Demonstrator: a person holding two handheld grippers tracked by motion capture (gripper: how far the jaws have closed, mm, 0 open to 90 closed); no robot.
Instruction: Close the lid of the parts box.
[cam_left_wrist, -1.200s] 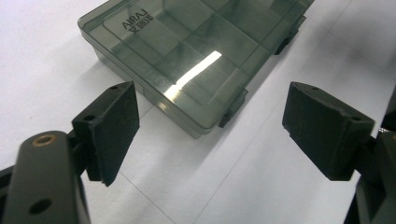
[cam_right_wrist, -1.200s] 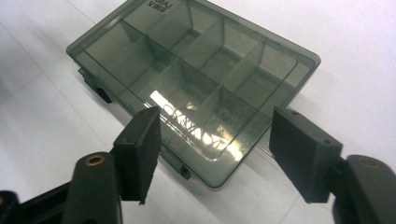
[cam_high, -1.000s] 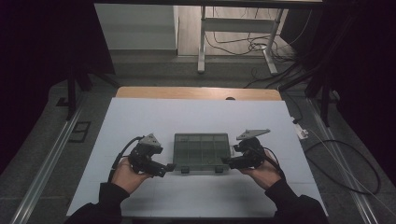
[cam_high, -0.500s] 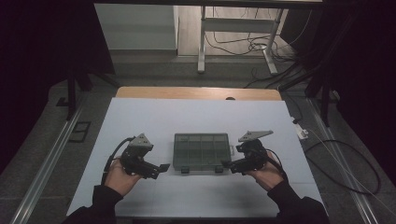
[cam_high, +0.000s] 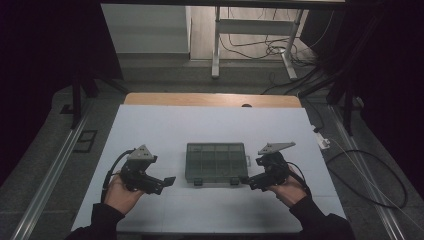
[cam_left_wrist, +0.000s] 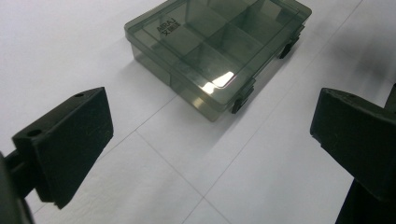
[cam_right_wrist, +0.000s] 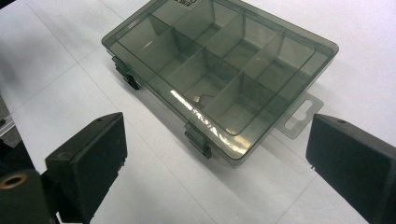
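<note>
One smoky translucent compartment box lies flat with its lid shut on the white worktop, between the two tools and touched by neither. Seen from the left tool, the box sits ahead and a little off, well clear of the black jaws, with its two dark latches on the side that faces this tool's view. That tool's jaws stand wide, having just been opening, with bare worktop between them. From the right tool the box lies just ahead, its near corner and a clear hang tab close to the jaw at the right of that view; dividers show through the lid. These jaws also stand wide after opening further, gripping nothing. A hand holds the left tool and another hand the right, both at the near side of the worktop.
</note>
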